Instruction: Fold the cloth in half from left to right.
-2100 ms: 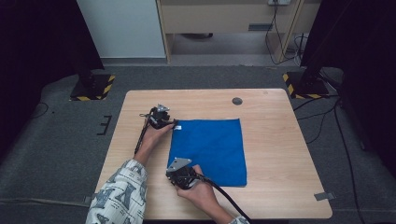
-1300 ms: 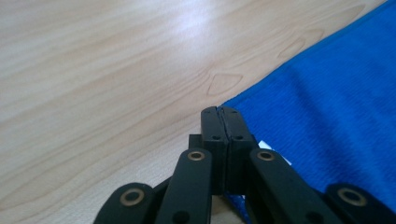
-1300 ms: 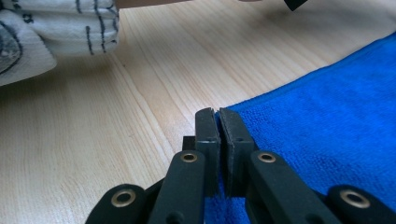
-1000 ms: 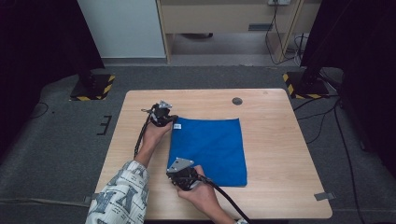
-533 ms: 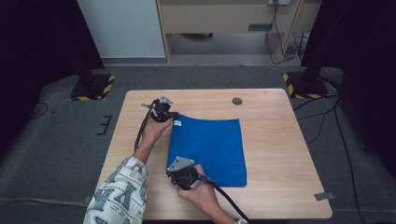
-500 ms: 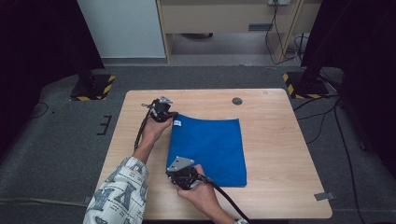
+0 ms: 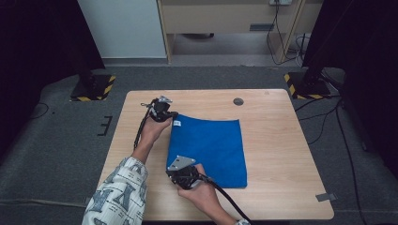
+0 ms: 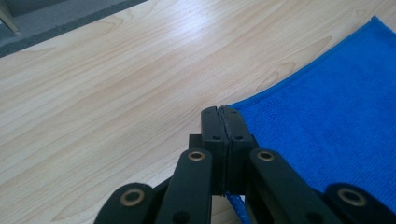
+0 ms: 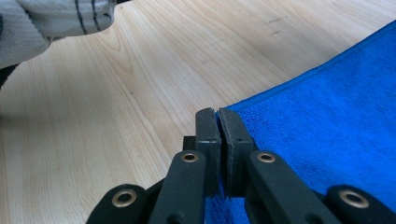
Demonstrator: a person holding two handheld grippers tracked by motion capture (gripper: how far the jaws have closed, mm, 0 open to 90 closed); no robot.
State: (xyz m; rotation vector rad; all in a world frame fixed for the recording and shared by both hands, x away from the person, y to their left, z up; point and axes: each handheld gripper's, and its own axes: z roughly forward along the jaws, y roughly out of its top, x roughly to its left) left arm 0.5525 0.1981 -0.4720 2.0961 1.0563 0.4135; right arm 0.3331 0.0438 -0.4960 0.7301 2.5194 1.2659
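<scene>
A blue cloth [image 7: 211, 146] lies spread on the wooden table [image 7: 277, 140]. My left gripper [image 7: 172, 116] is at the cloth's far left corner, and in the left gripper view its jaws [image 8: 222, 112] are pressed together on that corner of the blue cloth [image 8: 336, 121]. My right gripper [image 7: 174, 169] is at the near left corner; in the right gripper view it [image 9: 217, 113] is shut on the edge of the blue cloth [image 9: 336, 126]. A small white tag [image 7: 177, 123] shows on the cloth beside the left gripper.
A small dark round disc [image 7: 238, 101] sits near the table's far edge. Black stands with yellow-striped feet [image 7: 94, 87] are on the grey floor at both far corners. A patterned sleeve [image 9: 51, 21] lies on the table at the left.
The left gripper has moved slightly away toward the table's far edge, drawing the cloth's far left corner with it. The right gripper has held still.
</scene>
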